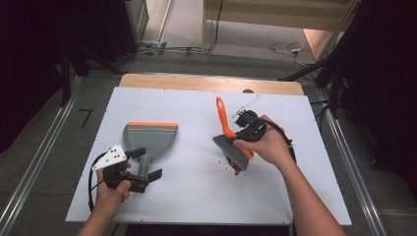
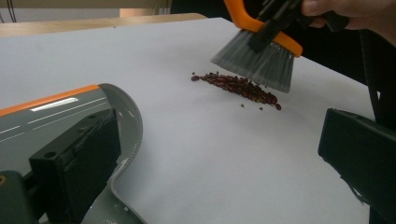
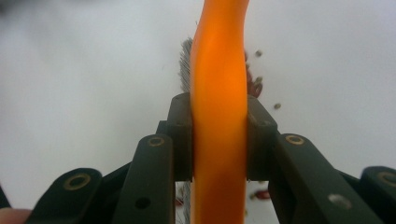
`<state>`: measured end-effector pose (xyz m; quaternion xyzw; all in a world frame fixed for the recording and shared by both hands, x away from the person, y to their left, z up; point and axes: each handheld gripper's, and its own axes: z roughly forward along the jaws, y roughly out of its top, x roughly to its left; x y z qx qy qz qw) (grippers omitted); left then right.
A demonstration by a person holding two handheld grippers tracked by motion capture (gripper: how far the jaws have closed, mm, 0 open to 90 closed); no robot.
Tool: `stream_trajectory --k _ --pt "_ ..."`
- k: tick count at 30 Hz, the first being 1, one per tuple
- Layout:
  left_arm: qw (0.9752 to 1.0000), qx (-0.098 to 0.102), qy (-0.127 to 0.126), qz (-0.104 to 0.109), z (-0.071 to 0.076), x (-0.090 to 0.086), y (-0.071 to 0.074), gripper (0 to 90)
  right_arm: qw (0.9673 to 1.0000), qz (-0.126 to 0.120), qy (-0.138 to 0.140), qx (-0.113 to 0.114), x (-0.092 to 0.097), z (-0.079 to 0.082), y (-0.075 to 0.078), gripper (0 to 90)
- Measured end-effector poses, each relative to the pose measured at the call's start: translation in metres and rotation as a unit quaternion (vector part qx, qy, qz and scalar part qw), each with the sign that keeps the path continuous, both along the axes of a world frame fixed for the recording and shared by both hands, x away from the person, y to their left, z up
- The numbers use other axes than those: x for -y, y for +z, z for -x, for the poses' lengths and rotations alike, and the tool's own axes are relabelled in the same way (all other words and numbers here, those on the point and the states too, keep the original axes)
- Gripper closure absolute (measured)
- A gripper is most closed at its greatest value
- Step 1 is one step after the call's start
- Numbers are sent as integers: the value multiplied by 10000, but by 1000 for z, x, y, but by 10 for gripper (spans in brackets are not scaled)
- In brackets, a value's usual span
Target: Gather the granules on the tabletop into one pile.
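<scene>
Brush (image 1: 231, 142) first, since that's what's in play: a hand brush with an orange plastic handle and grey bristles, sitting right of centre in the high view, handle pointing toward the top of the frame and bristles angled down toward the lower right. In the left gripper view it hangs at the upper right, bristles just above the spill, though I can't tell if the tips actually touch it.

Going by size: the white tabletop (image 1: 196, 196) takes up the middle of the high view, with a strip of bare wood along its far edge. Next is the grey plastic dustpan with an orange lip (image 1: 150, 135), lying flat at centre left, its lip facing the top of the frame and its handle pointing down.

The right tongs (image 1: 248, 129) are clamped on the brush handle; the right gripper view shows both black pads pressed tight against the orange plastic. The left tongs (image 1: 145, 172) at lower left are spread wide on either side of the dustpan handle, pads not squeezing it as far as I can see.

Smallest: a little streak of dark red beans (image 2: 238, 86) on the tabletop under the bristles, well apart from the dustpan.
</scene>
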<state>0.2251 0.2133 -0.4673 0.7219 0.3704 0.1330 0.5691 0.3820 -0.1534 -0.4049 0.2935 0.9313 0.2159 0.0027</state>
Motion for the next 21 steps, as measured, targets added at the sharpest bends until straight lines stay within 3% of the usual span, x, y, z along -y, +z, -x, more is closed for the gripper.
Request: stream_trajectory --k 2,4,6,8,9,13,19,20,21 --pt "10000 -2 6 10 0 0 0 0 9993 226 293 90 2 9 3 681" --pt "10000 -7 2 -12 0 1 0 0 9955 355 817 309 4 19 4 681" --pt "10000 -10 2 -22 0 1 0 0 9897 503 1246 497 5 30 3 681" --pt "10000 -24 -16 -11 0 3 0 0 9840 864 1458 544 2 41 4 681" --pt "10000 -35 -15 -19 0 3 0 0 9789 1020 1612 738 2 50 5 681" --pt "10000 -35 -49 -56 0 6 0 0 9796 796 1775 504 4 59 0 682" --pt "10000 -37 -43 -44 0 6 -1 0 9683 1233 2134 417 -5 71 -22 682" --pt "10000 -36 -44 -48 0 6 -1 0 9661 1291 2173 525 -8 71 -25 682" --pt "10000 -35 -47 -48 0 6 -1 0 9661 1287 2164 565 -9 71 -25 682"
